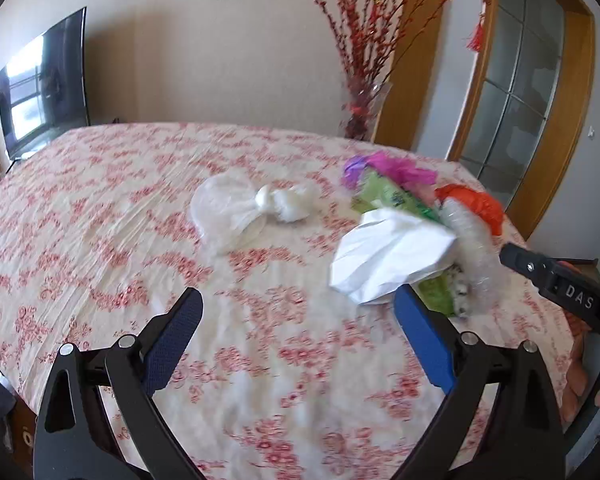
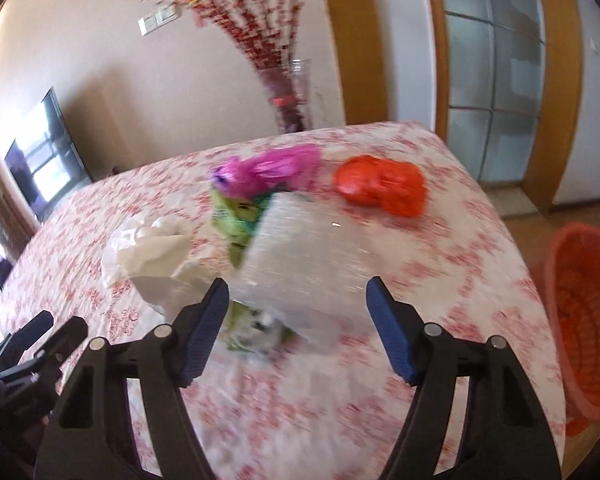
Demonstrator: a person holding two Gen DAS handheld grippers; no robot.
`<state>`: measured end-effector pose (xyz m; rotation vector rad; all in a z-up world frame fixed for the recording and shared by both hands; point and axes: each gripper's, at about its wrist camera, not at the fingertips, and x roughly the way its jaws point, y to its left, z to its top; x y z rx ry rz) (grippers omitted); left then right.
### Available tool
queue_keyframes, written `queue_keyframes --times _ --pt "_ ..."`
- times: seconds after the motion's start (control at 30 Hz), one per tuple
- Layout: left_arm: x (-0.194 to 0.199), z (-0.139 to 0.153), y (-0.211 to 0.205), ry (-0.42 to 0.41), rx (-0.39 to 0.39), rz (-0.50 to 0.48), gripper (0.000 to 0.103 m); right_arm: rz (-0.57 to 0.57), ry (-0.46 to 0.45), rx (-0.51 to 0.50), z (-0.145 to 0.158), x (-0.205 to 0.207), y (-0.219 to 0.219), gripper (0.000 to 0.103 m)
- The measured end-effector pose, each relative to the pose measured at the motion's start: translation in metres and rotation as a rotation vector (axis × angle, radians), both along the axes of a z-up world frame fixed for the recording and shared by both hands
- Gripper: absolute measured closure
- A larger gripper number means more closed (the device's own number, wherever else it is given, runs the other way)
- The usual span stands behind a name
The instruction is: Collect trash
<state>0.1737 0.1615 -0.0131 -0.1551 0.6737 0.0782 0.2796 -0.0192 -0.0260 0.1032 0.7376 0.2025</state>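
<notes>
A heap of trash lies on the floral tablecloth [image 1: 100, 220]: crumpled white paper [image 1: 392, 256], a green wrapper [image 1: 392, 196], a magenta bag [image 1: 392, 168], an orange bag [image 1: 476, 204] and a clear ribbed plastic piece [image 1: 472, 256]. A knotted white plastic bag [image 1: 244, 212] sits apart, to the left. My left gripper [image 1: 298, 296] is open over bare cloth, its right finger beside the white paper. My right gripper [image 2: 297, 286] is open with the clear plastic piece [image 2: 308, 248] between its fingertips, pads not pressing. The right wrist view is blurred.
An orange mesh basket [image 2: 584, 320] stands on the floor off the table's right edge. A glass vase of red branches [image 1: 364, 112] stands behind the table. A TV [image 1: 40, 84] is at the far left, and a glass door [image 1: 512, 92] at the right.
</notes>
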Motion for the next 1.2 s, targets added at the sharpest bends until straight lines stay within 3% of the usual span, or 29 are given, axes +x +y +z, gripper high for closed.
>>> queue_keyframes --times 0.13,0.33,0.6,0.83,1.2 --pt "0.000 -0.011 0.011 0.041 -0.026 0.005 0.008 0.016 0.003 -0.036 -0.005 0.011 0.023 0.035" --pt "-0.001 -0.018 0.016 0.063 -0.049 -0.003 0.008 -0.015 0.050 -0.067 -0.019 0.028 0.024 0.048" --pt "-0.001 -0.020 0.004 0.060 -0.076 -0.066 0.008 -0.044 0.064 -0.079 -0.025 0.028 0.007 0.081" --pt "0.001 -0.012 -0.022 0.032 -0.131 -0.135 0.008 -0.101 0.038 -0.055 -0.020 0.015 -0.024 0.088" --pt "0.040 0.001 -0.079 -0.016 0.036 -0.103 0.008 -0.171 0.032 0.006 -0.016 -0.004 -0.074 0.090"
